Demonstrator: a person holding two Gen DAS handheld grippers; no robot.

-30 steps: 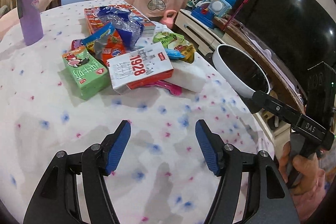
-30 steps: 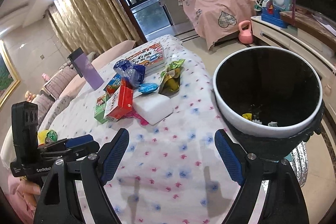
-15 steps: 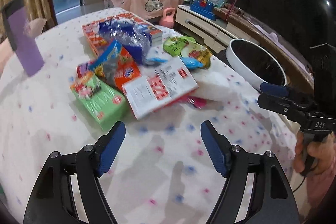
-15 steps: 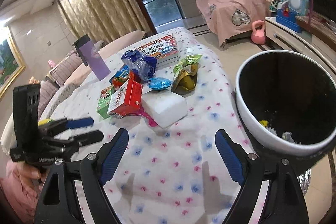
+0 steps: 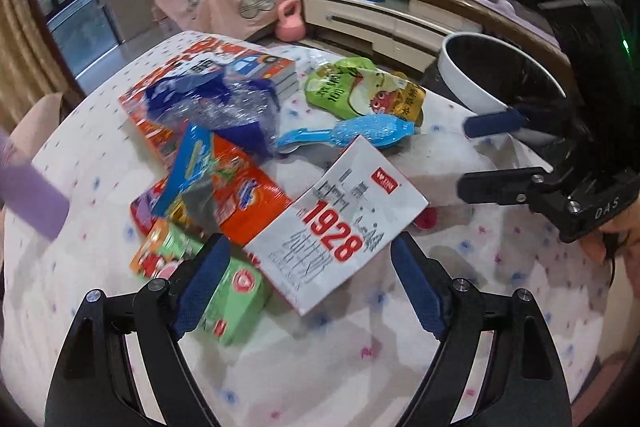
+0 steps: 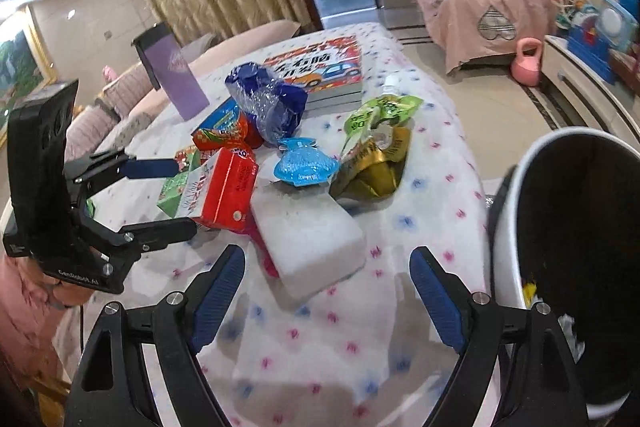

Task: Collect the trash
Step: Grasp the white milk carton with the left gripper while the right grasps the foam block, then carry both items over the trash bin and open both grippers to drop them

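Two hand-held grippers hang over the spotted desk (image 6: 420, 187), both spread wide and carrying nothing. The left hand-held gripper (image 5: 308, 283) straddles the near edge of the red-and-white 1928 carton (image 5: 340, 227), which lies tilted on the heap of trash, so I'd judge that box is the one being lined up. Behind the carton lie an orange snack bag (image 5: 244, 195), a crinkled blue wrapper (image 5: 240, 111) and a green drink pouch (image 5: 356, 91); a green box (image 5: 236, 287) sits just left of it. The right hand-held gripper (image 6: 328, 291) faces a white foam block (image 6: 312, 247) right of the carton. Further right, off the desk's edge, the white-rimmed trash bin (image 6: 516, 187) stands open, handy for dropping things in.
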